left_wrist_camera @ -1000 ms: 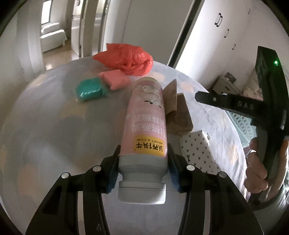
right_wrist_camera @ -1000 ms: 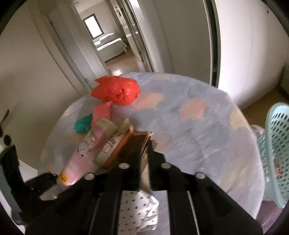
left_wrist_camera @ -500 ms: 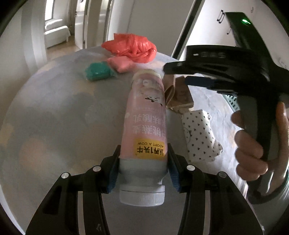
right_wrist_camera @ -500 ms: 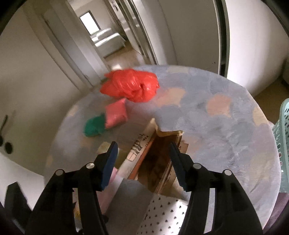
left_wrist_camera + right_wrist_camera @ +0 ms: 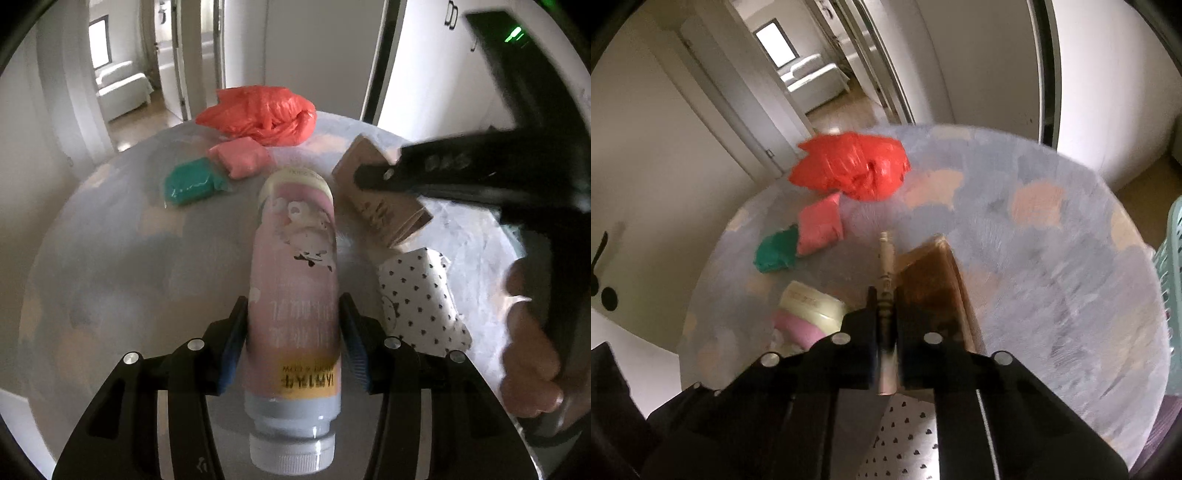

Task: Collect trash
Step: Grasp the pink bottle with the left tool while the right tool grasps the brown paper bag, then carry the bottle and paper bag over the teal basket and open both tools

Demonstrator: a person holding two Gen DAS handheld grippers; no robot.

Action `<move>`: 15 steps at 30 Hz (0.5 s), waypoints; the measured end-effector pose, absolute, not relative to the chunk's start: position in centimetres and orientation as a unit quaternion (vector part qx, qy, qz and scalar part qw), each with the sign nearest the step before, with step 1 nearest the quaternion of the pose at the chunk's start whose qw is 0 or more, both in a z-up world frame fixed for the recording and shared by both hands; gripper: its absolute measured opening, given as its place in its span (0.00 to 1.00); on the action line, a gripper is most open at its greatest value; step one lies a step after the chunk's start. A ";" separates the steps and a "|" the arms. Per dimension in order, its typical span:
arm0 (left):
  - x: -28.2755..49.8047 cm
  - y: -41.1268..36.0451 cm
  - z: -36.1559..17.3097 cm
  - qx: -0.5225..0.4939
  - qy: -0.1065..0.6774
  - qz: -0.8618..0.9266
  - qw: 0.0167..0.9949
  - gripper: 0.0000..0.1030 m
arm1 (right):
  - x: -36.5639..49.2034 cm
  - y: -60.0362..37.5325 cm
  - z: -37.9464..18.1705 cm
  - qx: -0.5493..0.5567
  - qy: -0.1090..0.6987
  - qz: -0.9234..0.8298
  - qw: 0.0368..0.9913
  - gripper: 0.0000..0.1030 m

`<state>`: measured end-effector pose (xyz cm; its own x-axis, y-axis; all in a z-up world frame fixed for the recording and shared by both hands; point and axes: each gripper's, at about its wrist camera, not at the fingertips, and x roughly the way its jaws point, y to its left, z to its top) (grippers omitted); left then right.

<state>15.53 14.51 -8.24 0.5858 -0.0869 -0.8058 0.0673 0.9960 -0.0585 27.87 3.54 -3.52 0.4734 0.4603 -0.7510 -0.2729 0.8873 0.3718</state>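
My left gripper (image 5: pixel 293 347) is shut on a pink bottle (image 5: pixel 295 280) with a white cap and holds it above the round table (image 5: pixel 110 258). My right gripper (image 5: pixel 885 295) is shut on the thin side wall of a brown paper carton (image 5: pixel 934 284); in the left wrist view it reaches in from the right over that carton (image 5: pixel 380 206). A red plastic bag (image 5: pixel 258 114), a pink packet (image 5: pixel 240 160), a green packet (image 5: pixel 190 182) and a white dotted packet (image 5: pixel 421 295) lie on the table. The bottle's end shows in the right wrist view (image 5: pixel 809 314).
A teal basket (image 5: pixel 1172 251) stands off the table's right edge. A doorway to a bedroom lies beyond the table, with white walls and cabinet doors at the right. The hand holding the right gripper (image 5: pixel 528 350) is close at the right.
My right gripper opened around the carton's wall, then shut on it. My left gripper has lifted the pink bottle a little and tilted toward the table's far side.
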 end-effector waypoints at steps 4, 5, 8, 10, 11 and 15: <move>15.5 14.2 -8.2 -0.010 0.460 -0.042 0.887 0.45 | 27.4 2.1 -2.1 0.099 0.439 0.217 0.866 0.06; 15.4 14.1 -8.1 -0.012 0.459 -0.044 0.887 0.45 | 27.2 1.6 -1.8 0.098 0.432 0.215 0.870 0.06; 15.2 14.1 -7.3 -0.025 0.441 -0.044 0.896 0.45 | 26.9 -0.1 -0.9 0.100 0.417 0.210 0.879 0.06; 15.0 14.2 -6.4 -0.044 0.427 -0.053 0.902 0.45 | 26.7 -1.1 -0.2 0.106 0.409 0.210 0.882 0.06; 14.8 14.2 -6.0 -0.049 0.421 -0.056 0.904 0.45 | 26.5 -1.8 0.3 0.107 0.402 0.207 0.885 0.06; 14.8 13.0 -3.6 -0.057 0.390 -0.076 0.916 0.45 | 25.3 -4.5 2.0 0.107 0.372 0.190 0.902 0.06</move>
